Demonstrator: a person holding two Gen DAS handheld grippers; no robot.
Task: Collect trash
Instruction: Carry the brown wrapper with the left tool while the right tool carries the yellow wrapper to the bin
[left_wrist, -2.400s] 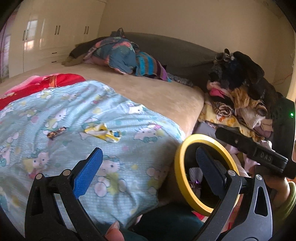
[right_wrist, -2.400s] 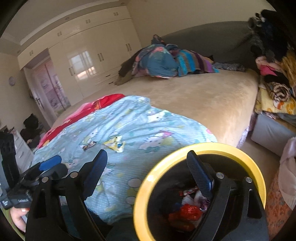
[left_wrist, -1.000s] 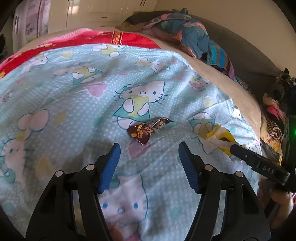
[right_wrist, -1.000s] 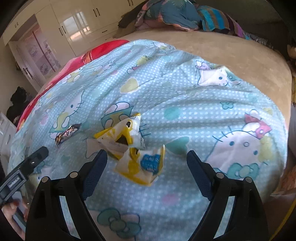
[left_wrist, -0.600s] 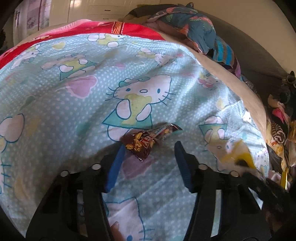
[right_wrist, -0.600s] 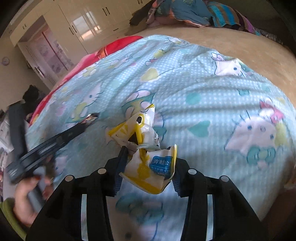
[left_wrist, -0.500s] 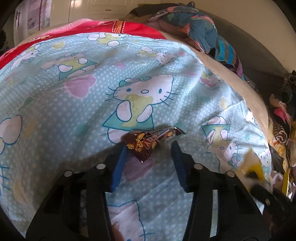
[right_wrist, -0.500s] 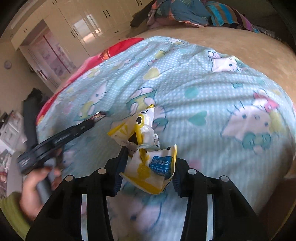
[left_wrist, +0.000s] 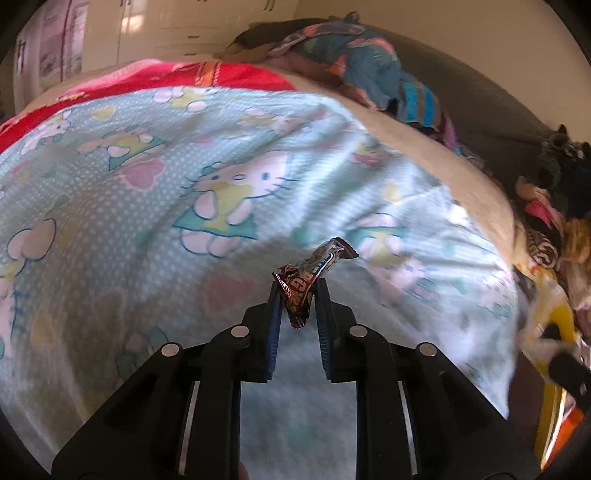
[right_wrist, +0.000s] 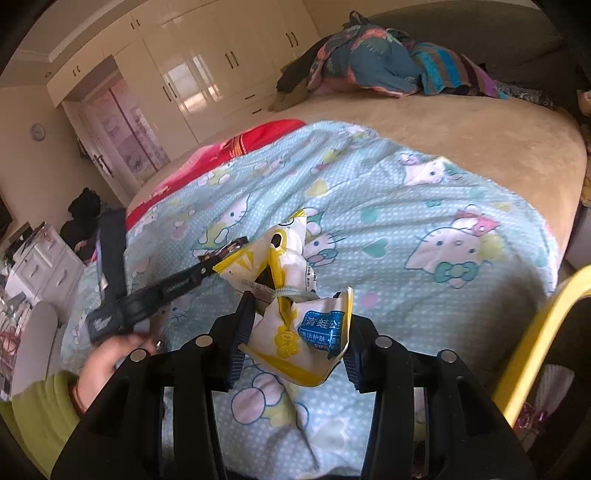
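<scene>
My left gripper is shut on a brown candy bar wrapper and holds it just above the blue cartoon-cat blanket. My right gripper is shut on a crumpled yellow and white snack bag, lifted off the blanket. The yellow-rimmed trash bin stands at the bed's right edge; its rim also shows in the left wrist view. In the right wrist view the left gripper shows from the side with the brown wrapper at its tip.
A heap of coloured clothes lies at the bed's far end. A red blanket lies beyond the blue one. White wardrobes line the far wall. Piled toys and fabrics stand right of the bed.
Both grippers closed on their trash and lifted it. The left took the brown wrapper off the blanket. The right carried the yellow bag back toward the bin, whose rim is now in view.
</scene>
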